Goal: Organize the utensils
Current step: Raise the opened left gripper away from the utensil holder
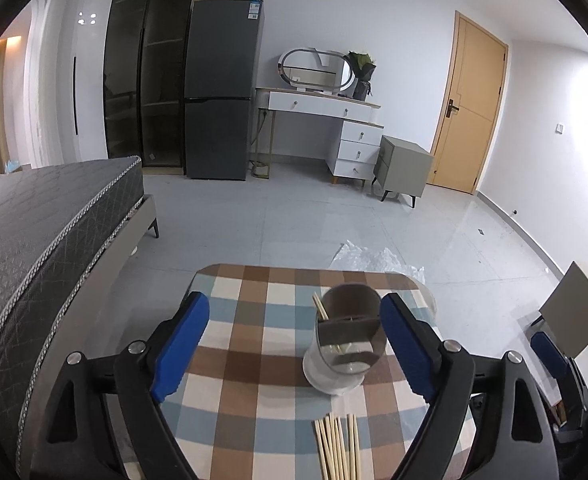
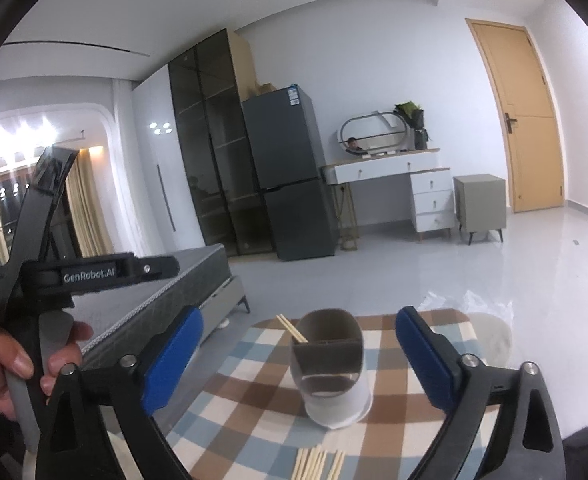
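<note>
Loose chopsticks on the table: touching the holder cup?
Apart. Left wrist view shows checked cloth between the loose chopsticks and the holder cup base.

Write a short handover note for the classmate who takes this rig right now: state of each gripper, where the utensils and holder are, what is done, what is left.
Left gripper: open, empty, above the checked table.
Right gripper: open, empty, also facing the table.
Holder: a divided grey cup on a white base, upright mid-table.
Done: one pair of chopsticks already stands in the holder's left side.
Left: the loose bundle of chopsticks lies flat on the table's near edge, in front of the holder; pick these up and stand them in the holder.
</note>
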`<state>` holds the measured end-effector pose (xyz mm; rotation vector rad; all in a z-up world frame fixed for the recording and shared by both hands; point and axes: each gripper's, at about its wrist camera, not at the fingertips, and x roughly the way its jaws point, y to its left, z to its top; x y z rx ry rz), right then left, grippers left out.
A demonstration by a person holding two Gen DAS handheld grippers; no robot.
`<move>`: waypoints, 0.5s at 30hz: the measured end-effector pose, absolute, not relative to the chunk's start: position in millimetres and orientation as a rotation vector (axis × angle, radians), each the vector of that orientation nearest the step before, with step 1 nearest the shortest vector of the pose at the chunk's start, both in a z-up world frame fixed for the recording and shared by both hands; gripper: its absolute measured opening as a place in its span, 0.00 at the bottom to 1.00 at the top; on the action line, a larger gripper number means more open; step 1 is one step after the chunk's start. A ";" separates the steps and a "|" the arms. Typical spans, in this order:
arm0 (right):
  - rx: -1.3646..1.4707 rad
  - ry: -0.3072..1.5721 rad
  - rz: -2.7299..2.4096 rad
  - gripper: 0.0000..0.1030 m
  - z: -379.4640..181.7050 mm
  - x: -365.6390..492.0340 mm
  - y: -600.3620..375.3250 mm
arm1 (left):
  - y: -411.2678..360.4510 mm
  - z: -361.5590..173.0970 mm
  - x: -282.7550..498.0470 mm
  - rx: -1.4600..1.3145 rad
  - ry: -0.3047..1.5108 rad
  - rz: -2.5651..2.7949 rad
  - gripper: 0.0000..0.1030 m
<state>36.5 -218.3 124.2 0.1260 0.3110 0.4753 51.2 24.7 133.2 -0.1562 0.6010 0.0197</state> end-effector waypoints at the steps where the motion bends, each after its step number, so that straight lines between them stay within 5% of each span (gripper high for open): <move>1: 0.126 0.311 0.476 0.97 121.8 33.8 -219.0 | 24.5 130.0 45.5 -0.156 0.600 0.021 0.82; 15: 0.082 0.414 0.464 1.00 61.7 9.7 -214.0 | 17.0 74.9 18.5 -0.150 0.636 0.012 0.82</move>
